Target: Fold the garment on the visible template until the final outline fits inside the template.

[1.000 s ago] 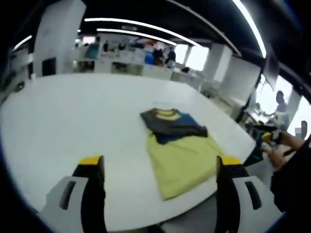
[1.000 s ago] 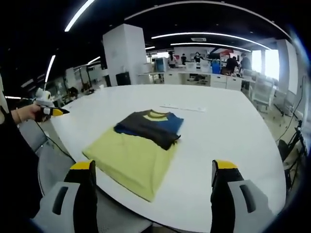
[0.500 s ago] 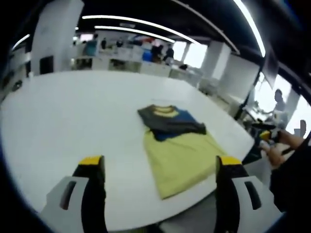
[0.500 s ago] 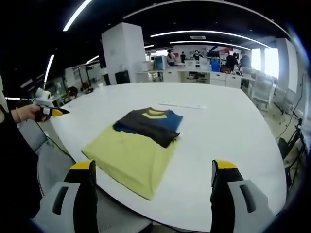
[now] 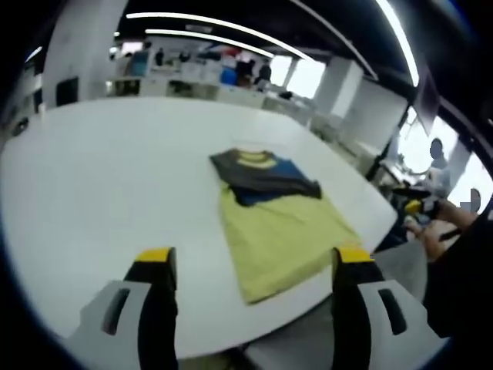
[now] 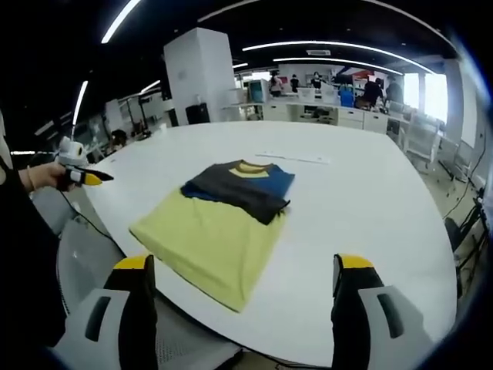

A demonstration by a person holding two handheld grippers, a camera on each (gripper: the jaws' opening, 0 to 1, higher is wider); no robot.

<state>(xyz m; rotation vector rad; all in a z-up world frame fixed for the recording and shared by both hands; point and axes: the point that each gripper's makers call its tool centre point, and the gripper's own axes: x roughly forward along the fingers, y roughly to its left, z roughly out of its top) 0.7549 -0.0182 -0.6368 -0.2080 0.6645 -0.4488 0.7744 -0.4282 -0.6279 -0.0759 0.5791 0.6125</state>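
In the left gripper view we see our left gripper [image 5: 250, 266] held above the near edge of the white tabletop [image 5: 100, 177], its two yellow-tipped jaws spread wide and holding nothing. The garment [image 5: 269, 220] lies flat on the tabletop ahead of the jaws and apart from them, nearer the right jaw than the left; its yellow body points toward us and its dark grey, blue and yellow upper part is folded over at the far end. At the right edge of this view our other hand [image 5: 427, 231] carries the right gripper. In the right gripper view the right gripper [image 6: 243, 270] likewise hangs over the tabletop [image 6: 370, 200] edge with its jaws wide apart and empty. The garment [image 6: 219, 223] sits ahead, between the lines of the two jaws and a little toward the left one, touching neither, with its yellow lower corner close to the tabletop edge. At the left of this view we see our hand [image 6: 50, 176] holding the left gripper. People stand at desks [image 6: 323, 112] in the far background.
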